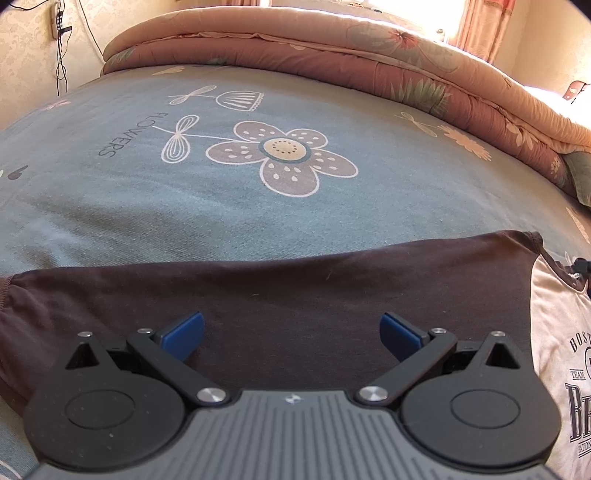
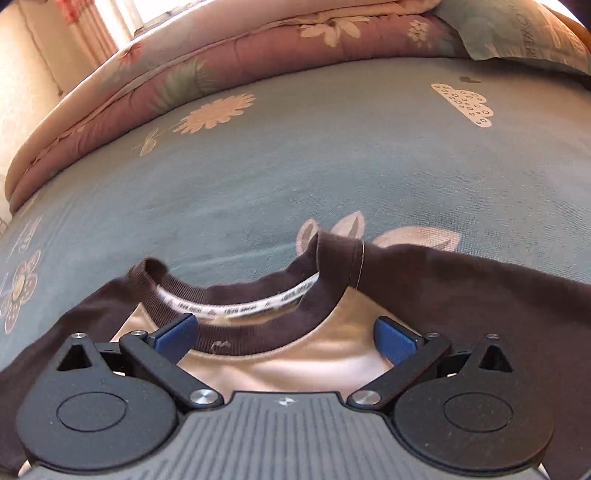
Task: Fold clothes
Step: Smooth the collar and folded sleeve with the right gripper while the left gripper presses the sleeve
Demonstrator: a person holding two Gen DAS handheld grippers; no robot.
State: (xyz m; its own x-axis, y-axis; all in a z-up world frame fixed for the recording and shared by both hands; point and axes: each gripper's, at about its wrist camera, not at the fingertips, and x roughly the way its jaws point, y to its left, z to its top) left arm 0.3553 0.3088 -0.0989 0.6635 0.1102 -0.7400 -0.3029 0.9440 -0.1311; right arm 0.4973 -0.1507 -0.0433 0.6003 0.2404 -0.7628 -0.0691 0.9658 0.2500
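A raglan T-shirt lies flat on the bed, with a cream body and dark brown sleeves. In the left wrist view its brown sleeve (image 1: 280, 291) spreads across the lower frame, and the cream chest with dark print (image 1: 565, 369) shows at the right edge. My left gripper (image 1: 291, 334) hovers open just over that sleeve, nothing between its blue pads. In the right wrist view the brown ribbed collar (image 2: 236, 334) with a white printed neck tape curves between the fingers. My right gripper (image 2: 286, 336) is open, straddling the collar and cream chest (image 2: 295, 365).
The bed carries a grey-blue sheet (image 1: 258, 206) printed with flowers. A folded pink floral quilt (image 1: 332, 62) runs along the far side. A pillow (image 2: 517, 33) sits at the far right. Cables hang on the wall (image 1: 61, 48) at the left.
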